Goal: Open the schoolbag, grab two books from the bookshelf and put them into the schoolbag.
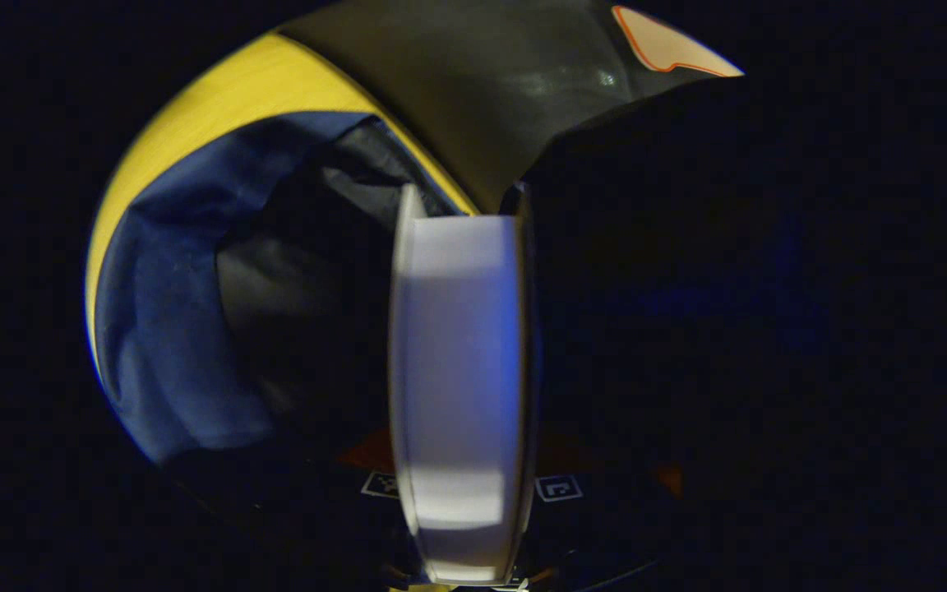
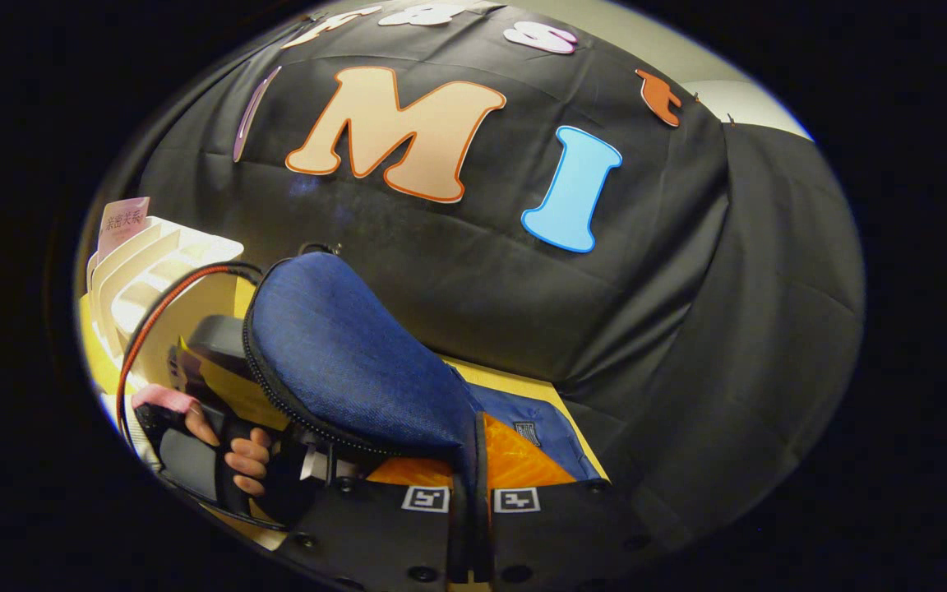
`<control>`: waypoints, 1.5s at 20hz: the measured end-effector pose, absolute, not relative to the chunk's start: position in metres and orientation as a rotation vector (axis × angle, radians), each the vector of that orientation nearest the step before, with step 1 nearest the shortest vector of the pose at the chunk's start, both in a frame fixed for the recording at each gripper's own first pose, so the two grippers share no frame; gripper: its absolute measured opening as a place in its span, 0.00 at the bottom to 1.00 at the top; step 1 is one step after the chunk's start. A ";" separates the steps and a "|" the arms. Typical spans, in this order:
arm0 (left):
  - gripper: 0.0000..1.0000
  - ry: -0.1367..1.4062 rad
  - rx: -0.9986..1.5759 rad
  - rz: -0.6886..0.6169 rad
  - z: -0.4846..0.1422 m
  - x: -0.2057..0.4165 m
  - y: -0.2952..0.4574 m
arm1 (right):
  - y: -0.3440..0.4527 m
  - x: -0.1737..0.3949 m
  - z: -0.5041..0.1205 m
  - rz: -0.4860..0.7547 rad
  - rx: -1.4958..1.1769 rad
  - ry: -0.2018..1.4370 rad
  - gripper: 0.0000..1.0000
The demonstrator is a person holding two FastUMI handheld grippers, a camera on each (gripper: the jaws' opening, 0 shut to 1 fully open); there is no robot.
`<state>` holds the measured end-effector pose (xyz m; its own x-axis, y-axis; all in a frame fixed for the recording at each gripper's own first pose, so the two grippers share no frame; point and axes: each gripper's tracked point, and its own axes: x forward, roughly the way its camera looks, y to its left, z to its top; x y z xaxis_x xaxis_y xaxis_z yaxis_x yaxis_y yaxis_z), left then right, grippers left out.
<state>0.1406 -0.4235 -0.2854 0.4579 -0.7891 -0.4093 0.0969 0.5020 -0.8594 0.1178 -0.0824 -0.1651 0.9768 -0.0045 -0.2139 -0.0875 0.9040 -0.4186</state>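
Book going into the schoolbag while the flap is held up

The left gripper (image 1: 464,567) is clamping a book (image 1: 459,370) edge-on, pointing into the schoolbag (image 1: 169,329); the right gripper (image 2: 471,526) is pinching the bag's flap (image 2: 342,353). If that pinch slips, the flap could drop across the opening and block the book. The bookshelf (image 2: 153,263) is standing beyond the schoolbag, a hand (image 2: 243,456) just beside the bag.

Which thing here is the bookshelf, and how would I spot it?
Start at the yellow table, where the blue schoolbag stands with its flap held up. Look past the bag, towards the wall: the bookshelf is the white rack of upright dividers, the only pale, slotted thing there, with a pink book in it.
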 end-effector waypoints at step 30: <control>0.89 1.104 -0.481 -0.472 -0.176 0.038 -0.272 | -0.086 0.112 -0.176 0.034 -0.534 0.235 0.04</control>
<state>0.0379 -0.2715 -0.1764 0.3741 -0.5812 -0.7227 0.1203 0.8031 -0.5836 0.1120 -0.0855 -0.1755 0.9727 -0.0284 -0.2304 -0.0933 0.8610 -0.4999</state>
